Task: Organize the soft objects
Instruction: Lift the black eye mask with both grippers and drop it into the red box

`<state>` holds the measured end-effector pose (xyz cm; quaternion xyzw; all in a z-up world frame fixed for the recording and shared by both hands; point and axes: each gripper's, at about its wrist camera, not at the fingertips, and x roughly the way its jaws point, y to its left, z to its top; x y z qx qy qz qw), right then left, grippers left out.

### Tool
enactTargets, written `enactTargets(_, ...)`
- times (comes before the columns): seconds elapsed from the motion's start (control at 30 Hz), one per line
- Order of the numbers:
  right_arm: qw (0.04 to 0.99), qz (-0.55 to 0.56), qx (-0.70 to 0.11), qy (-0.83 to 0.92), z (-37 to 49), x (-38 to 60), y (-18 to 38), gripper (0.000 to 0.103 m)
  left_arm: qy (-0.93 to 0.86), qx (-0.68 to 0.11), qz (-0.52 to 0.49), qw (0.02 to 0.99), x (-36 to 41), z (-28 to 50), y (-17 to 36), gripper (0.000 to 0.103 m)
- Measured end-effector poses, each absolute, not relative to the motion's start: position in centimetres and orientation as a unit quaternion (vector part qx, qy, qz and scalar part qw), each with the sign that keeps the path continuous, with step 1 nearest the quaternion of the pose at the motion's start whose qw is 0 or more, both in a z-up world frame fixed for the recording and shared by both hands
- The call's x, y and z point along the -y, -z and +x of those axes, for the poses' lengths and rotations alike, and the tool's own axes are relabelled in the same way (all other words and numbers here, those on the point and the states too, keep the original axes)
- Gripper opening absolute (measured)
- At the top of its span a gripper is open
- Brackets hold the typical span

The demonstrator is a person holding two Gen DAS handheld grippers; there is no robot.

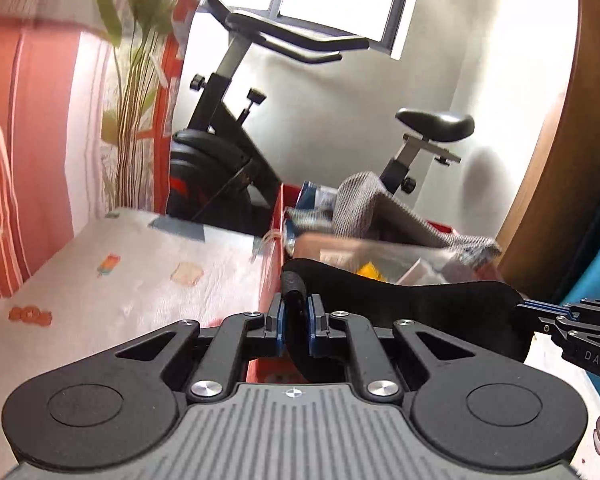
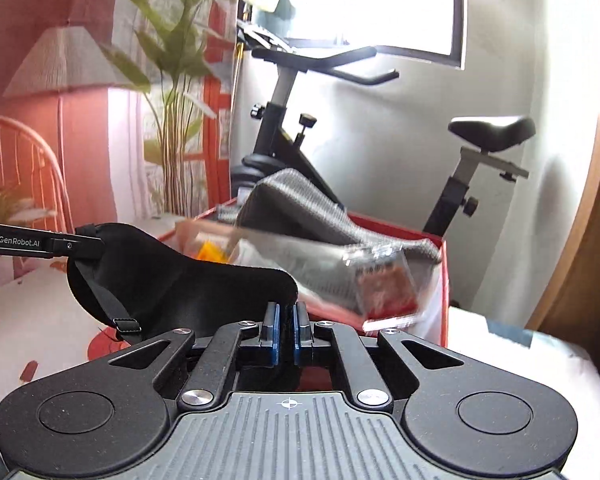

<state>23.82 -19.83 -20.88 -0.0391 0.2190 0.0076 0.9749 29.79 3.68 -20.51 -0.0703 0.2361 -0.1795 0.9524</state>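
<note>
Evidently both grippers, left (image 1: 295, 320) and right (image 2: 285, 328), clench opposite ends of the black sleep mask (image 1: 400, 300), stretching it flat, red box (image 1: 269, 272) at twelve o'clock.

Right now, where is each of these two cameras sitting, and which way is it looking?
Left wrist: sits on the left claw, looking along it at the exercise bike and red box; the right claw shows.
Right wrist: sits on the right claw, facing the same bike; the left claw shows.
Both share the black eye mask, pinched at either end.
</note>
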Motion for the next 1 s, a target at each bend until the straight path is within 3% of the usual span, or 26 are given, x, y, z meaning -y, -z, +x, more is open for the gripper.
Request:
enactTargets(0.27, 0.978, -0.079, -0.189, 0.023, 29.8, 22.9, 17.9, 0.006, 0.188, -0.194, -0.044, 0.962, 0.0, 35.8, 17.7, 0.012)
enactTargets(0.53, 0.97, -0.106, -0.208, 0.064, 36.0, 25.6, 18.9, 0.006, 0.208, -0.239, -0.035, 0.948, 3.0, 42.9, 18.7, 0.014)
enactTargets(0.6, 0.967, -0.099, -0.226, 0.07, 37.0, 26.4, 19.4, 0.009, 0.217, -0.257, -0.022, 0.941, 3.6, 43.8, 19.5, 0.019)
enactTargets(0.67, 0.965, -0.078, -0.242, 0.071, 37.3, 27.2, 19.9, 0.012, 0.232, -0.27, -0.014, 0.935, 3.4, 43.8, 20.2, 0.044)
enactTargets(0.77, 0.966, -0.06, -0.24, 0.07, 36.6, 27.8, 20.2, 0.03, 0.243, -0.263, -0.011, 0.934, 2.8, 43.0, 20.7, 0.071)
enactTargets(0.87, 0.97, -0.035, -0.231, 0.072, 35.5, 28.3, 20.1, 0.038, 0.242, -0.254, -0.007, 0.936, 2.5, 42.3, 20.5, 0.081)
enactTargets(1.0, 0.976, 0.014, -0.205, 0.066, 32.7, 29.2, 19.0, 0.05, 0.236, -0.241, -0.01, 0.941, 2.2, 41.0, 19.4, 0.086)
